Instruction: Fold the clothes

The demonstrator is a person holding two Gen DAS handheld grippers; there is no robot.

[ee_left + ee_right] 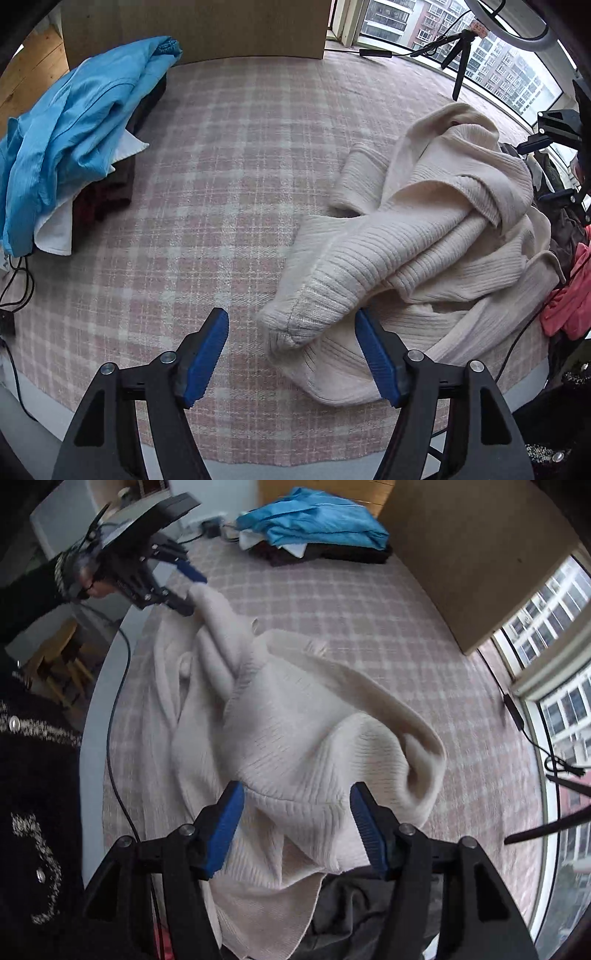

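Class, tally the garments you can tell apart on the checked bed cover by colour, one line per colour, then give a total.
Cream: 1, the ribbed sweater
Blue: 1, the shiny garment on the pile
White: 1, the cloth under the blue
Dark: 1, the clothing at the pile's base, possibly more
Pink: 1, the garment at the edge
Total: 5

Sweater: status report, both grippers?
Left gripper open around sweater cuff. Right gripper open over its body. Blue garment piled far off, clear.

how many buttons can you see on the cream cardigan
2: one button near the middle of the cardigan, another button on its left part. Folds may hide more.
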